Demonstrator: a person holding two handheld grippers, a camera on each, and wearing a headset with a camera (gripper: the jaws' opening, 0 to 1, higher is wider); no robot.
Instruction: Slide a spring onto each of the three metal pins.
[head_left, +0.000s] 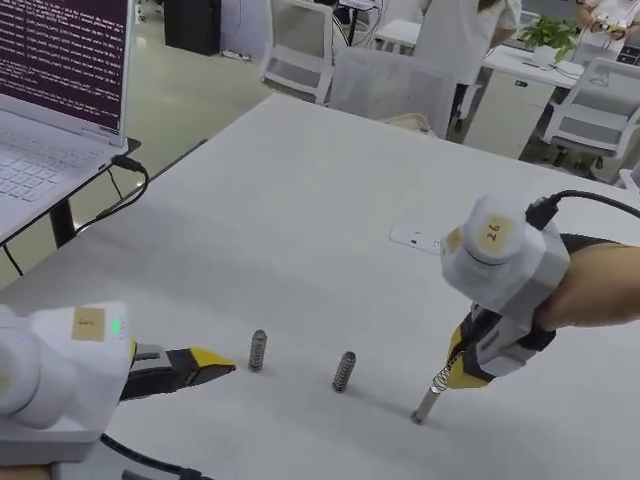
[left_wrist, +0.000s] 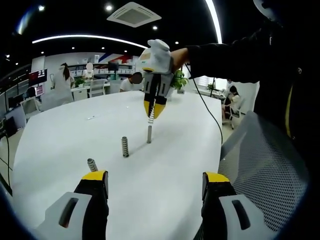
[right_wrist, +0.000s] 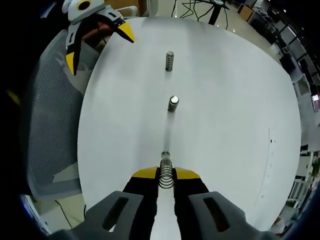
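Note:
Three metal pins stand in a row on the white table (head_left: 330, 200). The left pin (head_left: 258, 351) and the middle pin (head_left: 344, 371) each carry a spring. My right gripper (head_left: 452, 374) is shut on a spring (right_wrist: 165, 173), holding it over the top of the right pin (head_left: 424, 405), which leans slightly. In the right gripper view the spring sits between the yellow-tipped fingers (right_wrist: 145, 175) with the pin (right_wrist: 167, 140) running ahead of it. My left gripper (head_left: 215, 364) is open, low on the table just left of the left pin; its fingers (left_wrist: 95, 176) hold nothing.
An open laptop (head_left: 50, 90) sits at the far left with a cable (head_left: 130, 175) at the table edge. A small white label (head_left: 415, 240) lies mid-table. Chairs (head_left: 385, 85) and desks stand beyond the far edge. A mesh chair (left_wrist: 270, 165) is beside the table.

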